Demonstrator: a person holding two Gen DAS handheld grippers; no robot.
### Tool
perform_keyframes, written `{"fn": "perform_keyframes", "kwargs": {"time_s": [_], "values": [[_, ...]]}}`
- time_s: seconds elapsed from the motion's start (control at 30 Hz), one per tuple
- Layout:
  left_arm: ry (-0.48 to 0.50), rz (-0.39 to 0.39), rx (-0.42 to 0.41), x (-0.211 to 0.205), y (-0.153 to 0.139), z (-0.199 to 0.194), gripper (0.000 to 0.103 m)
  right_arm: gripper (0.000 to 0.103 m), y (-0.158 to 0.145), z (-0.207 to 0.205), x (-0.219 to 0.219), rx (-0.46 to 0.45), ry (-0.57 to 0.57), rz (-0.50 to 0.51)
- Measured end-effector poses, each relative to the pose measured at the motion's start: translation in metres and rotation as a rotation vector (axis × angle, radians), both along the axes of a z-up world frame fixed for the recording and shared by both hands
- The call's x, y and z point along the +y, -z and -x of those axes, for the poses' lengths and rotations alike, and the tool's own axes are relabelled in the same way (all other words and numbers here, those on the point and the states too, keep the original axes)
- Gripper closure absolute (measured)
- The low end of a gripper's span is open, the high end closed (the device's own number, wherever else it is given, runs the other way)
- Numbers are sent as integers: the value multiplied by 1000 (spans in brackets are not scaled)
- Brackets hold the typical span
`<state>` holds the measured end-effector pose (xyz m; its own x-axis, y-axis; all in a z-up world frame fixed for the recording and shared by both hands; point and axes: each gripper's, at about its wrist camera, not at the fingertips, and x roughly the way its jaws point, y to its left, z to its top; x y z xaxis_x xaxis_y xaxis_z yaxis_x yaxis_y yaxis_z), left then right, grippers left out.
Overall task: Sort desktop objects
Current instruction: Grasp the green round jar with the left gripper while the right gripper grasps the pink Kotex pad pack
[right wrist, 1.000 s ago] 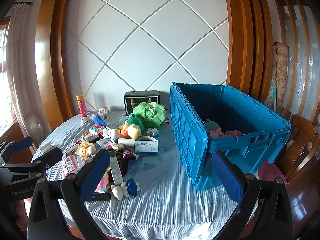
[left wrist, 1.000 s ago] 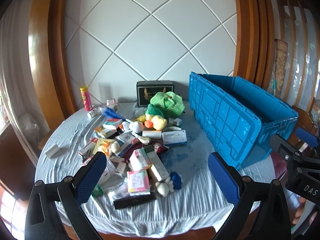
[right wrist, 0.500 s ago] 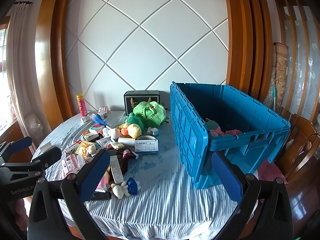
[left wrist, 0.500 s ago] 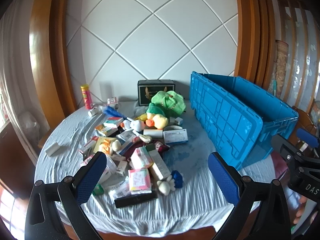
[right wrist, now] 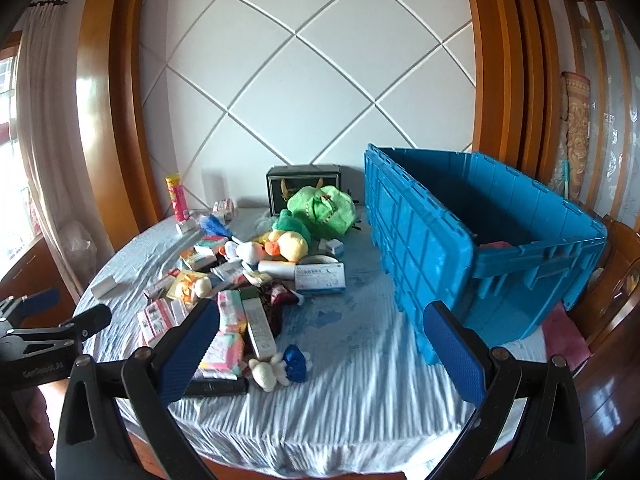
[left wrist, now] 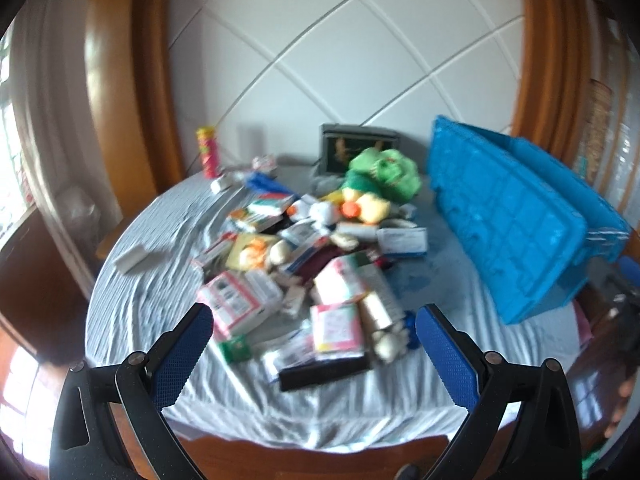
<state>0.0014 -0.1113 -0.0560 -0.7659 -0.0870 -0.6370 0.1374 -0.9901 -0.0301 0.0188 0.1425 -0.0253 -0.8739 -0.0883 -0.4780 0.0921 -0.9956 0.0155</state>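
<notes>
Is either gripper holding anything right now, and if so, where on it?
Nothing is held. The left gripper and right gripper both have open, empty jaws above the near edge of the table.

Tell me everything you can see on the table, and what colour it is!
Crate: 1, blue, right side of the table, open, something pink inside.
Tablecloth: 1, pale blue, wrinkled, covering the round table.
Green plush: 1, green, back middle.
Dark box: 1, dark, standing behind the green plush by the wall.
Duck plush: 1, yellow with orange beak, in front of the green plush.
Tube: 1, pink and yellow, upright, back left.
Small boxes: many, mostly white and pink, piled in the middle; too blurry to count.
Black bar: 1, black, front of the pile.
Left tongs: blue pads, open, empty.
Right tongs: blue pads, open, empty.
</notes>
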Motion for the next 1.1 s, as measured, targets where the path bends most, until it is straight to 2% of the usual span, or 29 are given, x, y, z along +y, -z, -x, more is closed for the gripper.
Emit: {"fn": "perform_keyframes", "kwargs": {"time_s": [0.13,0.3,0.47,0.6,0.7,0.77,0.9,1.1], "values": [[-52,-34,-38,-34,23,16,1,0,9,7,-17,82,9,-27],[-133,-98,-144,-69,58,45,1,0,48,62,-30,-43,-44,-4],[-236,-98,-225,-95,90,68,1,0,99,132,-45,-210,-203,51],[-317,-97,-290,-116,116,86,1,0,132,168,-56,-280,-266,69],[-350,-62,-351,-123,137,91,1,0,153,187,-69,-322,-301,60],[-353,-38,-386,-124,149,94,1,0,164,196,-78,-352,-319,53],[-334,-50,-432,-125,172,100,1,0,182,207,-98,-405,-350,32],[-249,-44,-482,-127,202,112,1,0,193,200,-123,-439,-303,13]]}}
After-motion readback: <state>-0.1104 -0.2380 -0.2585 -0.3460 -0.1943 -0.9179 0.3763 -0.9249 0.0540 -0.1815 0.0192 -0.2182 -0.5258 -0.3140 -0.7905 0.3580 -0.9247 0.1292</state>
